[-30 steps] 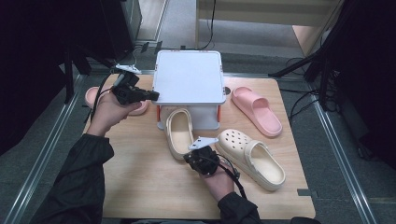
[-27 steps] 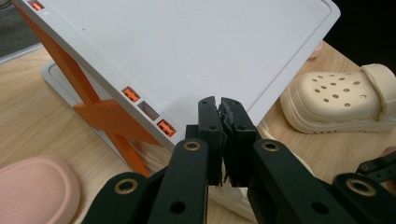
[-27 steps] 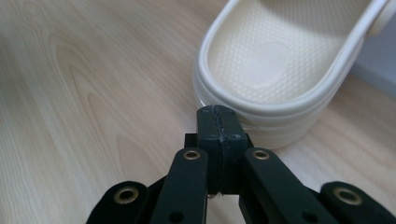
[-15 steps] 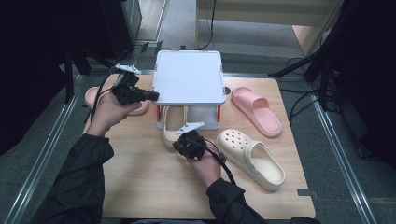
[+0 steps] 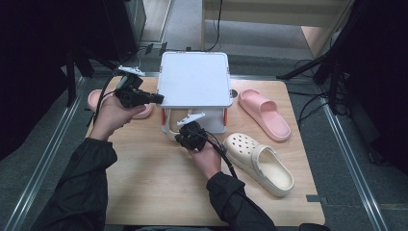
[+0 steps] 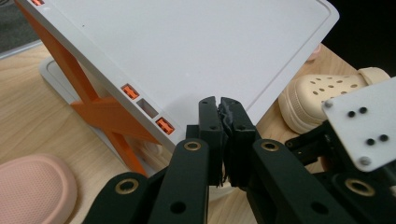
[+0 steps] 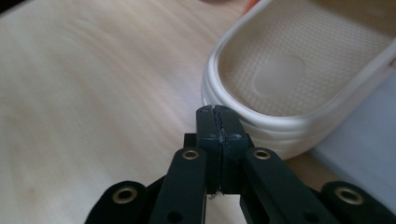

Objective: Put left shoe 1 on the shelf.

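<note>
Beige clog (image 7: 299, 79) touching R gripper (image 7: 217, 114) tips.

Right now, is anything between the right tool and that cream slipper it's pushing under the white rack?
Nothing visible. The shut right tool sits right at the slipper's heel rim, with bare table beside it. The slipper's front is already under the rack.

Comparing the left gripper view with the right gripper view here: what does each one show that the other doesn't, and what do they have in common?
Left gripper view: the white shelf top with its orange cross brace, the toe of a pink slipper, the holed cream clog, and the right gripper with its grey plate.

Right gripper view: the heel of a cream slipper with a dimpled insole, close to the shut jaws.

Both: a pair of shut black jaws holding nothing, the left gripper in one, and the wooden table.
</note>
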`<action>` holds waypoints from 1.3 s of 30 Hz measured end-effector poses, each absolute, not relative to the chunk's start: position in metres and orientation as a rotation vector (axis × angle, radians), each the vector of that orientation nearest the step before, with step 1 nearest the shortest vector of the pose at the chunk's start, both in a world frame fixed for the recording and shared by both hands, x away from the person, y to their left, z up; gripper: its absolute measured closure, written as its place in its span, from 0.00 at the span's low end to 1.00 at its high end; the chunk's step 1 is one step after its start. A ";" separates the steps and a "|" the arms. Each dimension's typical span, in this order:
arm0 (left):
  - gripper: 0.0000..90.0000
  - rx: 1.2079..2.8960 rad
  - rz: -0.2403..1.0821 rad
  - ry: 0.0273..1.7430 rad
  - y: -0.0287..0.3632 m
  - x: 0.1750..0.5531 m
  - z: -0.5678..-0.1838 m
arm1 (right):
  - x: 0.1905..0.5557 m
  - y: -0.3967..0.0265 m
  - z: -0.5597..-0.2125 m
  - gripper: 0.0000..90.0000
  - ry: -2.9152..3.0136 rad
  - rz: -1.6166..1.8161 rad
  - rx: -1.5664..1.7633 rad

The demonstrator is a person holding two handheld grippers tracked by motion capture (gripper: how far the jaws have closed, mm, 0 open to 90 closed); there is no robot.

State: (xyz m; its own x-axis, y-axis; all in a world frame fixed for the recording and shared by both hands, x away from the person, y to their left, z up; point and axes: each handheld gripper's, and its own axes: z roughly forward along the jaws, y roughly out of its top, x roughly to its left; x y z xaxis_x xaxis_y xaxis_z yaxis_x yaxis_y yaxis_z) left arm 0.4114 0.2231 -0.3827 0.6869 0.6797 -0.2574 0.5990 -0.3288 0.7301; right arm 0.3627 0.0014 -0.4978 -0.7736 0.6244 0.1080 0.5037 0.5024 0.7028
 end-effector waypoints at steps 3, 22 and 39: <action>0.98 2.034 0.120 0.982 0.223 0.411 -0.383 | 0.372 0.005 -0.498 1.00 2.572 1.129 0.982; 0.84 2.011 0.125 1.029 0.220 0.411 -0.380 | 0.370 0.003 -0.484 0.98 2.599 1.189 0.978; 0.46 2.001 0.026 0.915 0.206 0.376 -0.361 | 0.327 -0.060 -0.443 0.73 2.646 1.379 0.946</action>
